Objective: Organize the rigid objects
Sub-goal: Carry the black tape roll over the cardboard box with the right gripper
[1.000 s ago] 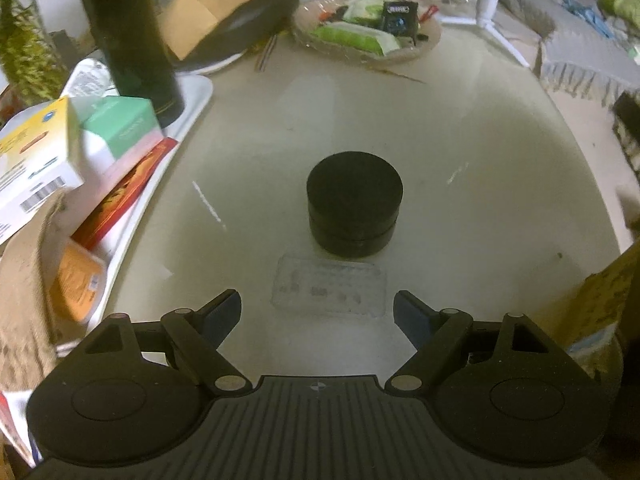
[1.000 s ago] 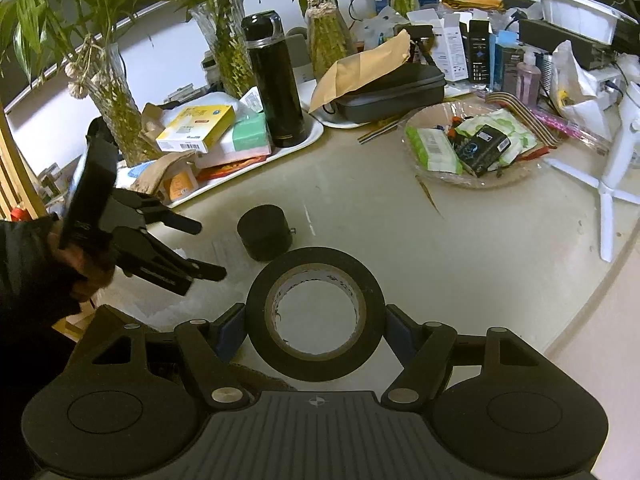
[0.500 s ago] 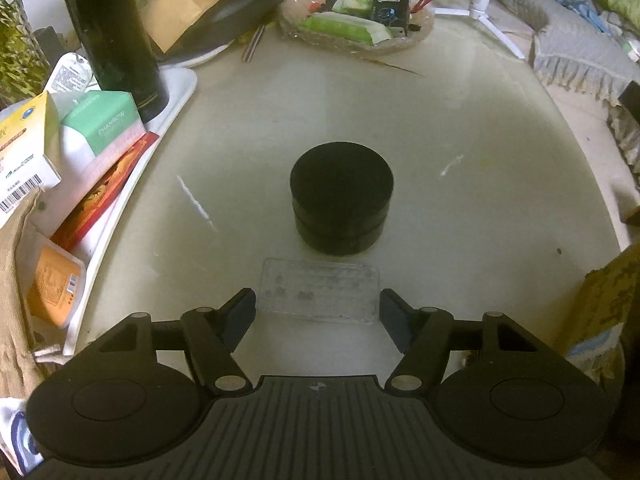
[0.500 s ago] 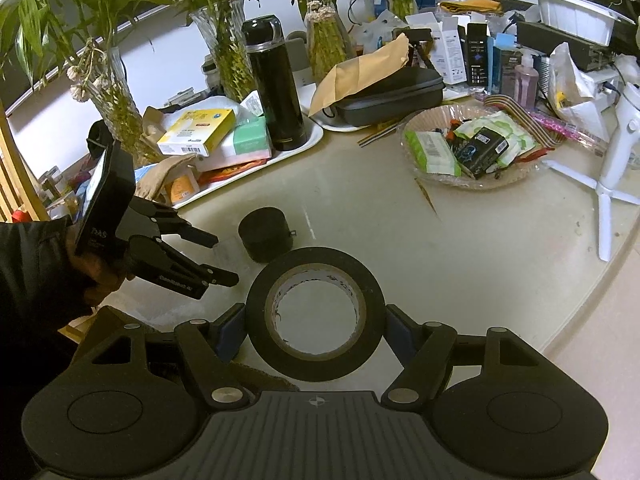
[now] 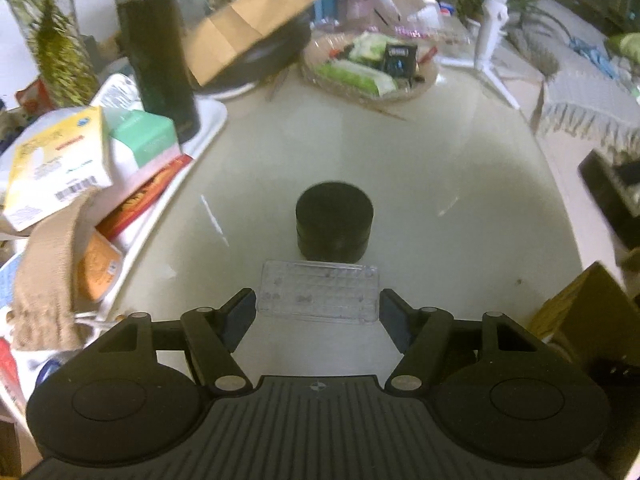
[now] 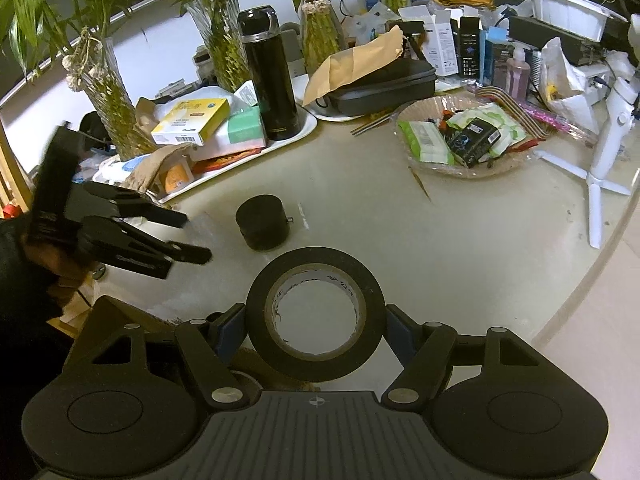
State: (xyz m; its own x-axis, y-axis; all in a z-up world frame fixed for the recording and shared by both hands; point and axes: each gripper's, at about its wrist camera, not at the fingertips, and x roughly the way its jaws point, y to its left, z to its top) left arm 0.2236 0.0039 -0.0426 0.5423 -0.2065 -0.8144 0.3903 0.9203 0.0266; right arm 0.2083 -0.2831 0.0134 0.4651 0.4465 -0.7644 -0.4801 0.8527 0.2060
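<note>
Much bare table beyond jar

Home, cluttered table, bamboo vases

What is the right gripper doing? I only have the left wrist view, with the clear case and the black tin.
Observer: The right gripper is shut on a roll of black tape.
Reviewer: Anything on the tin that I miss?
Observer: A small metal stub sticks out of the black tin, on the side toward the bowl of packets.
Reviewer: Who holds the left gripper?
Observer: A hand in a dark sleeve grips the left gripper from behind.
</note>
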